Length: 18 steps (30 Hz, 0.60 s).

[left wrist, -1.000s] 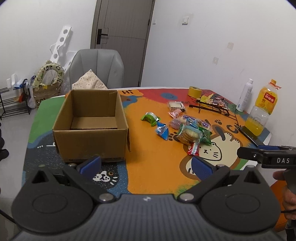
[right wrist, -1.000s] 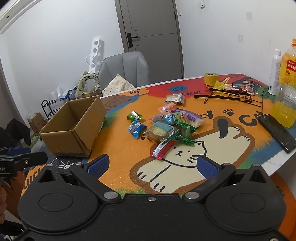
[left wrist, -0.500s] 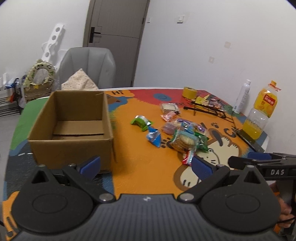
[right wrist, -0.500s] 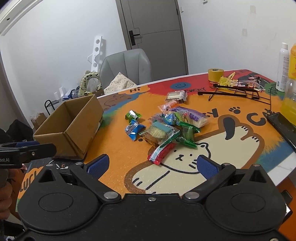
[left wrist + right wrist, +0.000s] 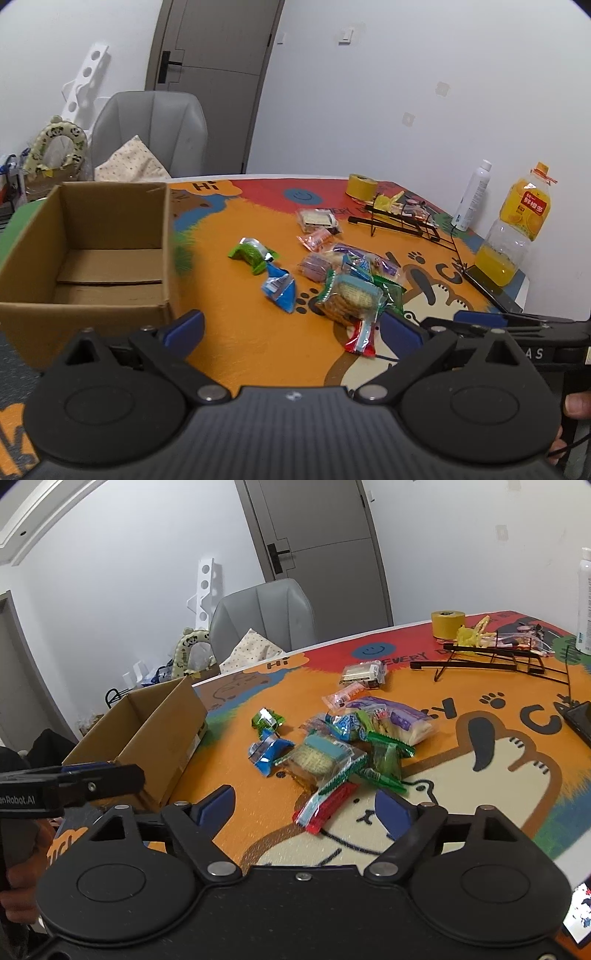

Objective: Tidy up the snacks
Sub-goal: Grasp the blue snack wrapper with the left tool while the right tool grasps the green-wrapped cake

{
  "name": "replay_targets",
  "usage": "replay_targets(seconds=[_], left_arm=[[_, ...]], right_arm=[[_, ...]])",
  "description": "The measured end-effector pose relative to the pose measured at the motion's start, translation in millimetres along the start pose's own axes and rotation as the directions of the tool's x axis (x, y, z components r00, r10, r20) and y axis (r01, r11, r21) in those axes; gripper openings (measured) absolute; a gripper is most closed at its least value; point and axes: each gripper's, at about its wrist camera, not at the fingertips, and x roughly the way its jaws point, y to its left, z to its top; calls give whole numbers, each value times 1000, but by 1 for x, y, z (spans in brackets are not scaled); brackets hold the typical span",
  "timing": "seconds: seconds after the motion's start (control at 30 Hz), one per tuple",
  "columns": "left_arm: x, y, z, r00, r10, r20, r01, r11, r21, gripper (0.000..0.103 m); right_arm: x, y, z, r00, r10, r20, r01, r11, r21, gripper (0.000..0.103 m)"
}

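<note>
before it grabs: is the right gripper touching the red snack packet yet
Apart. In the right wrist view the closing right gripper has orange mat between both blue pads and the red snack packet.

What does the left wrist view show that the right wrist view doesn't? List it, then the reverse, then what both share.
Left wrist only: the juice bottle, the box floor, bare, and the right gripper from the side.
Right wrist only: the box's outer side wall, a lit screen at lower right, and the left gripper from the side.
Both: the snack pile, yellow tape, wire rack, grey chair, and door.
</note>
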Motion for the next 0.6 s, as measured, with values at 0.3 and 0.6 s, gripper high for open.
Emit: replay_targets(seconds=[0.3, 0.6], left_arm=[[41, -3, 3, 999, 1, -37, -1, 1000, 3, 98], [74, -8, 11, 999, 10, -46, -10, 1000, -10, 90]], right_arm=[[34, -18, 9, 999, 32, -10, -32, 999, 21, 85], [55, -37, 16, 997, 72, -6, -72, 996, 44, 85]])
